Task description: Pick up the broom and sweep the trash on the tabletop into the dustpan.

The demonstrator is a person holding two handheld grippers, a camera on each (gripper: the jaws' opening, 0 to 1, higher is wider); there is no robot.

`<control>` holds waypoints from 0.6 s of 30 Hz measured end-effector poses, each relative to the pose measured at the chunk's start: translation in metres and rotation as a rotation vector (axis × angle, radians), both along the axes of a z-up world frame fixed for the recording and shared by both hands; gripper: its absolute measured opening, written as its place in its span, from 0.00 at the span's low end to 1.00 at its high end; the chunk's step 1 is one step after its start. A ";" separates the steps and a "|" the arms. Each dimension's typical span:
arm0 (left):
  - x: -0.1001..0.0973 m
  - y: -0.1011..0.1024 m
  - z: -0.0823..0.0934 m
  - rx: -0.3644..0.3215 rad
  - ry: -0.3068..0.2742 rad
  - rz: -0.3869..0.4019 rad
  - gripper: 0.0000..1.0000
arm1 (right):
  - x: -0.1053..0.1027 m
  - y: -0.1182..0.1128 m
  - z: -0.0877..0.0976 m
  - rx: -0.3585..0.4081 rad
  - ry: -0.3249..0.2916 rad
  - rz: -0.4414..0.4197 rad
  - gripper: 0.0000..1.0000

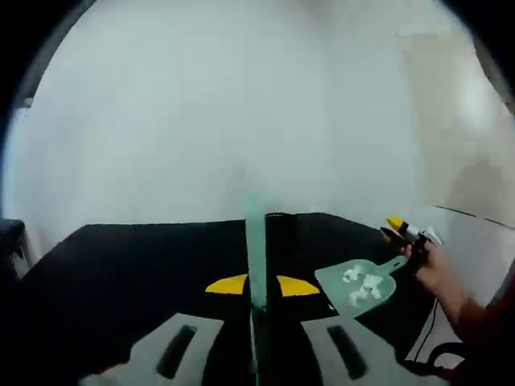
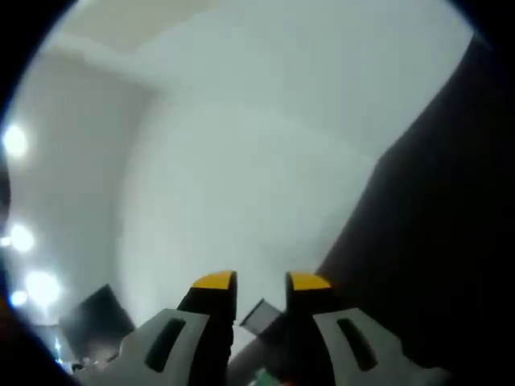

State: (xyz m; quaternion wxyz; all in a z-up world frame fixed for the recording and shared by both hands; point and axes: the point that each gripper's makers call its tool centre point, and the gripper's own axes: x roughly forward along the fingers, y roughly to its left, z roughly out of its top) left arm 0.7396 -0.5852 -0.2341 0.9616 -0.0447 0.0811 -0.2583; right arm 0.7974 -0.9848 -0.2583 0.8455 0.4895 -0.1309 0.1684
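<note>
From the left gripper view, the left gripper (image 1: 261,285) has its two yellow-tipped jaws drawn together around a thin pale green rod, the broom handle (image 1: 256,249), which runs straight up between them and ends just past the tips. The broom's brush end cannot be seen. Beyond the jaws lies a black tabletop (image 1: 137,257), with a plain white wall (image 1: 241,104) behind it.

To the right of the left gripper and slightly ahead of its tips, a pale green dustpan (image 1: 358,287) is held above the black tabletop, tilted, with small white bits of trash (image 1: 364,283) lying in its tray. The right gripper (image 1: 402,232), yellow and black at the tip, is at the dustpan's handle end, and a person's hand (image 1: 438,269) holds that gripper.

In the right gripper view, the right gripper's (image 2: 261,285) two yellow-tipped jaws stand a little apart with a narrow gap between them. A sliver of green shows low between the jaws, but whether they are clamping anything cannot be told. Ahead of them is white wall and ceiling, with a dark surface on the right.
</note>
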 end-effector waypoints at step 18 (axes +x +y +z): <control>-0.021 -0.040 0.020 0.002 -0.240 0.211 0.04 | 0.001 -0.002 0.000 0.003 -0.003 -0.006 0.26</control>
